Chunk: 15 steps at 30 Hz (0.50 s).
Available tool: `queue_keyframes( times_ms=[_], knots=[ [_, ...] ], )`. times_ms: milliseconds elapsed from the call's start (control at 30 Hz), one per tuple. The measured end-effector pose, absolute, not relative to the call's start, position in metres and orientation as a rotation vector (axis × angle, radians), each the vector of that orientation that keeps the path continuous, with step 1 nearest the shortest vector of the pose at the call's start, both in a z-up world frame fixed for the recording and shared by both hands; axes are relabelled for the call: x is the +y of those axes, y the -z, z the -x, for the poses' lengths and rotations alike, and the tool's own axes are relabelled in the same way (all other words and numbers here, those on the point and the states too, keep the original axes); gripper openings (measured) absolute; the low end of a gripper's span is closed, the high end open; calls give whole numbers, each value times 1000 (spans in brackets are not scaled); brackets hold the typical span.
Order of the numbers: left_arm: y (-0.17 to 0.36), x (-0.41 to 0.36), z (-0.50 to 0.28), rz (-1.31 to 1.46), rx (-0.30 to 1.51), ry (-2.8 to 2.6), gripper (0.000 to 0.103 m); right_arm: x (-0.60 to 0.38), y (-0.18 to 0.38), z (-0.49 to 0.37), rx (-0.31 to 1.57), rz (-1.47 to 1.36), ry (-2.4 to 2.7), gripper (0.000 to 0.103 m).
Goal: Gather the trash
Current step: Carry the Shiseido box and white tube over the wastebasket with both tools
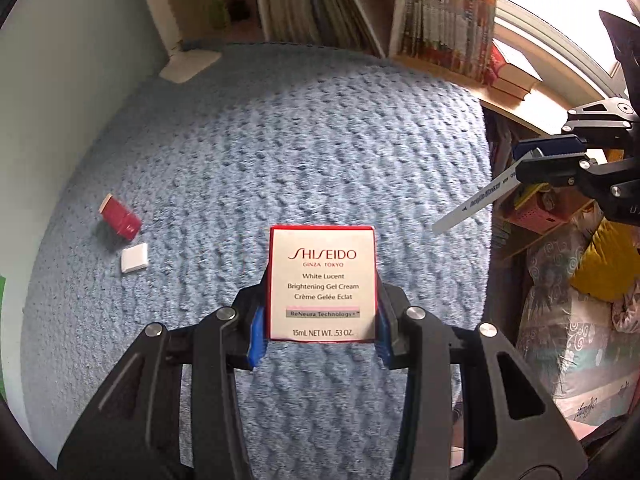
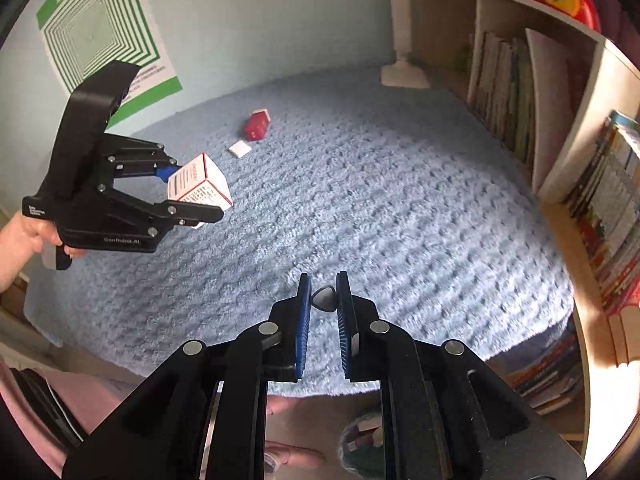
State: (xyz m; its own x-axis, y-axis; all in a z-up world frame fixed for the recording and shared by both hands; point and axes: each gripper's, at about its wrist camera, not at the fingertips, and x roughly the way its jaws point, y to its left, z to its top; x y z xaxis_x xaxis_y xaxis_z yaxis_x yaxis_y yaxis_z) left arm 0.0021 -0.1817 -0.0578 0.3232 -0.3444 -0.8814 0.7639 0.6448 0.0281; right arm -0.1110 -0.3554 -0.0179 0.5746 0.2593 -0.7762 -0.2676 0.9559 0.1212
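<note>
My left gripper (image 1: 322, 320) is shut on a white and red Shiseido cream box (image 1: 322, 284) and holds it above the blue bedspread (image 1: 280, 140). The same box (image 2: 200, 186) shows in the right wrist view, in the left gripper (image 2: 192, 192). My right gripper (image 2: 323, 300) is shut on a white acrylic marker pen (image 1: 472, 202); from its own camera only the pen's dark end (image 2: 324, 298) shows between the pads. A red box (image 1: 120, 216) and a small white box (image 1: 134, 258) lie on the bedspread at the left.
Bookshelves (image 1: 320, 4) with books stand behind the bed and along its right side (image 2: 520, 100). A white lamp base (image 1: 188, 64) sits at the far corner. A green poster (image 2: 100, 36) hangs on the wall. Cushions and fabric (image 1: 580, 300) lie beside the bed.
</note>
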Motion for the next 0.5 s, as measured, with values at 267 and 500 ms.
queue_keyframes(
  times_ms=[267,500],
  knots=[
    [61,-261,56,-585,980,927,38,-418,12,192,873,-70,-150,14],
    [79,-330,117,-685,985,1086,38,-469,35,268,900,-181,-3,14]
  ],
)
